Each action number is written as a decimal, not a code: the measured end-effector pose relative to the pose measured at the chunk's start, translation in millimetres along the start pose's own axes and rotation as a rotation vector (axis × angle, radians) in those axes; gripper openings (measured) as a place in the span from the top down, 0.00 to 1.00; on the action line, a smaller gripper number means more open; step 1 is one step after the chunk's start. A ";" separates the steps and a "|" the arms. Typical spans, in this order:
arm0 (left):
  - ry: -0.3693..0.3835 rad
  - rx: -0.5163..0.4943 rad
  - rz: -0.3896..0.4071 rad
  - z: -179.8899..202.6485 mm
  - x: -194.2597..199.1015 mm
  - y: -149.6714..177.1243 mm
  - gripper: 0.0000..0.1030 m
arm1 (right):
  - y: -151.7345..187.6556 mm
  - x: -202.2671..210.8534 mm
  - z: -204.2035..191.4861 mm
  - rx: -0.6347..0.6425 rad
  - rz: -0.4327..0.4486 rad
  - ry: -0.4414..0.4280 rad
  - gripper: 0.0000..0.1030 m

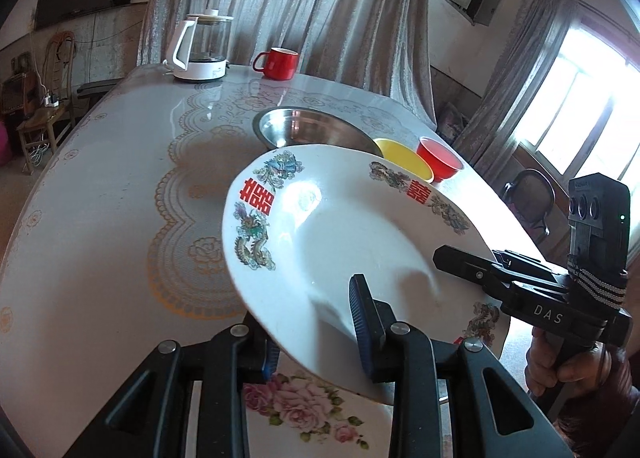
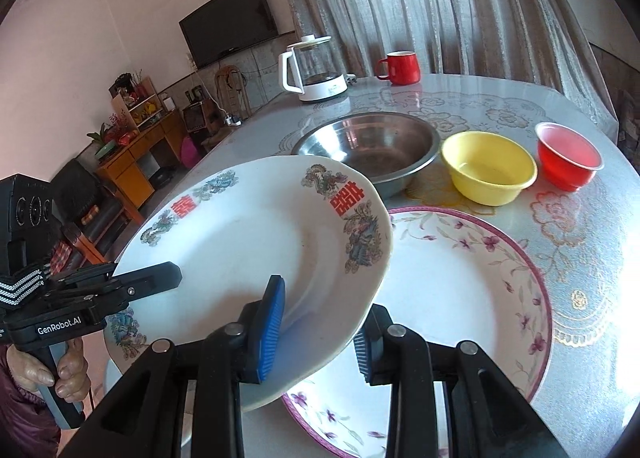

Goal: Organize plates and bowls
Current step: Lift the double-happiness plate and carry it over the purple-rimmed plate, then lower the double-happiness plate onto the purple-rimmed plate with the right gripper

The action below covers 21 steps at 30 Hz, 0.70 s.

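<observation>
Both tools [image 1: 316, 342] [image 2: 320, 332] clamping dragon plate [image 2: 240, 242], steel bowl [image 2: 372, 150] empty

3 plates [image 2: 248, 242], 3 bowls [image 2: 368, 146], 1 mug [image 2: 400, 68], 1 kettle [image 2: 316, 70], 2 grippers [image 2: 316, 338].

right gripper [image 2: 316, 332]: clamped on rim of dragon plate [image 2: 240, 254] | left gripper [image 2: 160, 278]: grips its far rim | plate tilted above purple-rimmed floral plate [image 2: 472, 298] | behind: steel basin [image 2: 372, 146], yellow bowl [image 2: 488, 168], red bowl [image 2: 568, 156]
</observation>
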<state>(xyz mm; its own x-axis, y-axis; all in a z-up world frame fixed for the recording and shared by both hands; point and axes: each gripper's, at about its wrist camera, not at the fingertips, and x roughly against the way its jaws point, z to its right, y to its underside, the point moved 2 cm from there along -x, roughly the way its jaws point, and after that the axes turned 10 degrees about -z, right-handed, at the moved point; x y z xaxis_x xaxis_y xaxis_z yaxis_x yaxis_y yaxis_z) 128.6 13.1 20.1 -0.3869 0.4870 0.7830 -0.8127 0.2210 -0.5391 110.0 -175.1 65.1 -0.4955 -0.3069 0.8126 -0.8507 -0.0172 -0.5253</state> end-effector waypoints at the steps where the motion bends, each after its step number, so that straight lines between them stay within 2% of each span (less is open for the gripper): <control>1: 0.003 -0.007 -0.008 6.5 -3.4 -0.9 0.69 | 2.5 3.4 5.7 -0.009 0.004 0.007 0.70; 10: 0.031 -0.044 -0.079 54.1 -38.7 -10.7 0.69 | 25.3 23.7 57.1 -0.110 0.004 0.061 0.70; 21: 0.038 -0.058 -0.145 78.1 -70.5 -17.7 0.68 | 40.5 30.7 97.9 -0.188 -0.012 0.099 0.70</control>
<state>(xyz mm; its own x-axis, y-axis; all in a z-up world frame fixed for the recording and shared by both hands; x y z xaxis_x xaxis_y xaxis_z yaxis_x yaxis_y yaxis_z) 136.2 -91.1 -1.3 -0.2494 0.4781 0.8422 -0.8320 0.3393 -0.4390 77.5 -278.4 44.0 -0.4924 -0.2129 0.8439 -0.8696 0.1606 -0.4669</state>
